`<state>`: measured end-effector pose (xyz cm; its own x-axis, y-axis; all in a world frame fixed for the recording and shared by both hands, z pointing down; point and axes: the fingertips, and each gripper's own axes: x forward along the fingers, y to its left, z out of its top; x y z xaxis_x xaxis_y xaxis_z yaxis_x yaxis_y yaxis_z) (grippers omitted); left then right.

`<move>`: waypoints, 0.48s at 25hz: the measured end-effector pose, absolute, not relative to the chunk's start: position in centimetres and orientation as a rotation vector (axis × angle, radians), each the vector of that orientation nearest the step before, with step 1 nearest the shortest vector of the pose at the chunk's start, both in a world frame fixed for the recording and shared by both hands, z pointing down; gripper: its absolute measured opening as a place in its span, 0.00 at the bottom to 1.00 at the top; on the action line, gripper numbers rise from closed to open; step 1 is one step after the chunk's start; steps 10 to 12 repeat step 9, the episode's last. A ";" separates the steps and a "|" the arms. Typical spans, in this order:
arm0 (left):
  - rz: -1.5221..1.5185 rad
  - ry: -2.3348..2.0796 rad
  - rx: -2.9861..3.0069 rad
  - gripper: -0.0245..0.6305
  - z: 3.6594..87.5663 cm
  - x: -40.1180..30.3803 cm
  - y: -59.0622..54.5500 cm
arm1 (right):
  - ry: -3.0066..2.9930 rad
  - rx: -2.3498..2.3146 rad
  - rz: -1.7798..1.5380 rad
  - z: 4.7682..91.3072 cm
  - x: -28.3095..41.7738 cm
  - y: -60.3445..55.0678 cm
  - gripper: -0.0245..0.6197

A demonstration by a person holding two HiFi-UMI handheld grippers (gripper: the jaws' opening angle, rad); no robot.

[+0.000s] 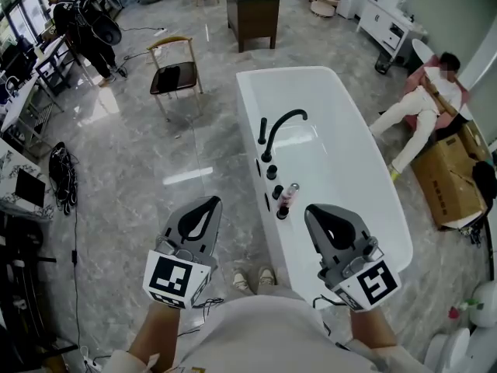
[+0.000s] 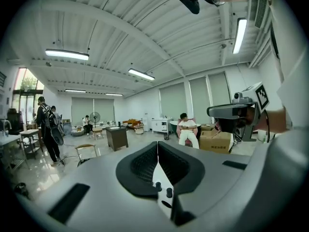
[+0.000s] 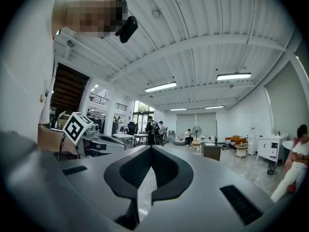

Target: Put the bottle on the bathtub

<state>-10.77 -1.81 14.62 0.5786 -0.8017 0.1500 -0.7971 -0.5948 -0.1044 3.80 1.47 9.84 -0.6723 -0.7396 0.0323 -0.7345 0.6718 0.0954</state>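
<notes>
Held near, left grey gripper and right grey gripper, jaws pressed together (both empty), small pinkish clear bottle upright on white oval bathtub's left rim.

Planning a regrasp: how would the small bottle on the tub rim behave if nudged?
The bottle looks slim and upright, so it probably tips easily. The bathtub rim looks glossy and narrow, so it might slide off. Small, likely light.
</notes>
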 end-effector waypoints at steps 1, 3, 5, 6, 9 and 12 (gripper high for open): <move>-0.291 1.406 -2.754 0.07 14.6 -10.9 -1.9 | -2.811 1.234 -0.130 9.7 3.7 1.5 0.08; -0.308 1.404 -2.743 0.07 14.7 -10.9 -1.9 | -2.807 1.230 -0.134 9.7 3.7 1.5 0.08; -0.322 1.398 -2.744 0.07 14.8 -10.7 -1.7 | -2.798 1.234 -0.121 9.9 3.7 1.2 0.08; -0.329 1.395 -2.742 0.07 14.8 -10.7 -1.7 | -2.793 1.239 -0.113 10.0 3.8 1.1 0.08; -0.354 1.385 -2.735 0.07 15.2 -10.6 -1.7 | -2.776 1.252 -0.090 10.4 4.0 0.7 0.08; -0.354 1.385 -2.735 0.07 15.2 -10.6 -1.7 | -2.776 1.252 -0.090 10.4 4.0 0.7 0.08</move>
